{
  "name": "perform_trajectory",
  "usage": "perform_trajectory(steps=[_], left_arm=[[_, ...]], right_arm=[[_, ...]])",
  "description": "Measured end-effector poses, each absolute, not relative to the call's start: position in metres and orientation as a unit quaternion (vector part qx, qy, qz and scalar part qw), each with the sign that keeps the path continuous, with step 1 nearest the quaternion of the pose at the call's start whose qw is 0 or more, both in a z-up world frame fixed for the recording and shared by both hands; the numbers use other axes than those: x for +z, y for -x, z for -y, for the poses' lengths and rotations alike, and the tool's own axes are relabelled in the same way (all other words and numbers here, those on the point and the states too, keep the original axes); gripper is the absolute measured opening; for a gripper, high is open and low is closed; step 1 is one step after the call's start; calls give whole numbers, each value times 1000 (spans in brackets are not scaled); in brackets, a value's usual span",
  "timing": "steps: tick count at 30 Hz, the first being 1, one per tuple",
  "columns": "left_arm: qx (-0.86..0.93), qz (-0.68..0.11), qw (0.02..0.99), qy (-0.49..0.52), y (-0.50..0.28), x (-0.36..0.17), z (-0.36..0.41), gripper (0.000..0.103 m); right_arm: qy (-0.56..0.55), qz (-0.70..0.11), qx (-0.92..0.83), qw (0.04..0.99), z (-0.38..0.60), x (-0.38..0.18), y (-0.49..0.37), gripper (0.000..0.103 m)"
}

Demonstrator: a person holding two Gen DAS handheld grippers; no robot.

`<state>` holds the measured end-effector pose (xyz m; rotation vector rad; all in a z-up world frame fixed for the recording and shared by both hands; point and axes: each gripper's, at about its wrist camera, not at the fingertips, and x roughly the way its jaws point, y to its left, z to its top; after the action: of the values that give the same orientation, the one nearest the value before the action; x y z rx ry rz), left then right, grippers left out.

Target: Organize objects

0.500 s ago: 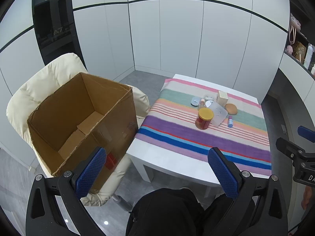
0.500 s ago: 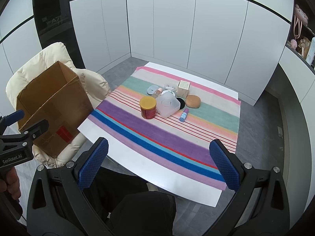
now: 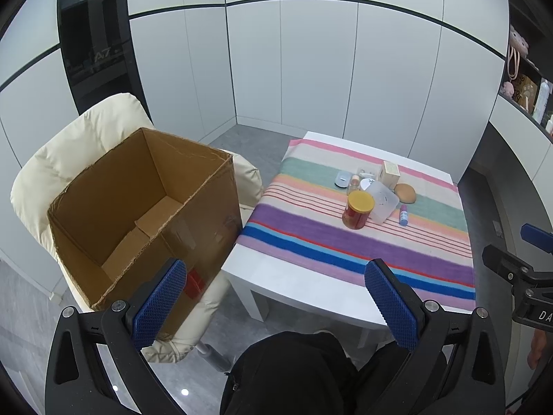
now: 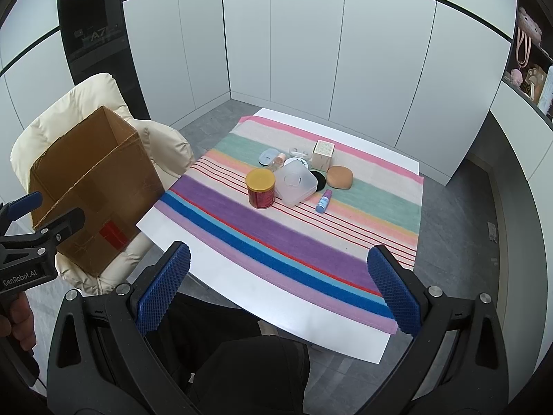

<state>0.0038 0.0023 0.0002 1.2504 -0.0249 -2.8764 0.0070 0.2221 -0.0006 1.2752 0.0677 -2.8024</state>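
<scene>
Objects [image 4: 292,180] clustered mid-table, well beyond right gripper [image 4: 276,288] and left gripper [image 3: 276,301], both spread wide, empty

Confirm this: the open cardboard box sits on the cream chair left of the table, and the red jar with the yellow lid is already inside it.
Not quite. The red jar stands on the striped cloth on the table, as the right wrist view shows; the cardboard box on the cream chair is empty.
</scene>
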Motion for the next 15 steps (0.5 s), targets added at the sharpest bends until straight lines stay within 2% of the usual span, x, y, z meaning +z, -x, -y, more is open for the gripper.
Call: perform_trajectory(steps=[15], left_arm=[[-918,11,-4,-397,-4,1,-1,103]], right_arm=[[-414,-24,-909,35,-220,-1,-8,103]])
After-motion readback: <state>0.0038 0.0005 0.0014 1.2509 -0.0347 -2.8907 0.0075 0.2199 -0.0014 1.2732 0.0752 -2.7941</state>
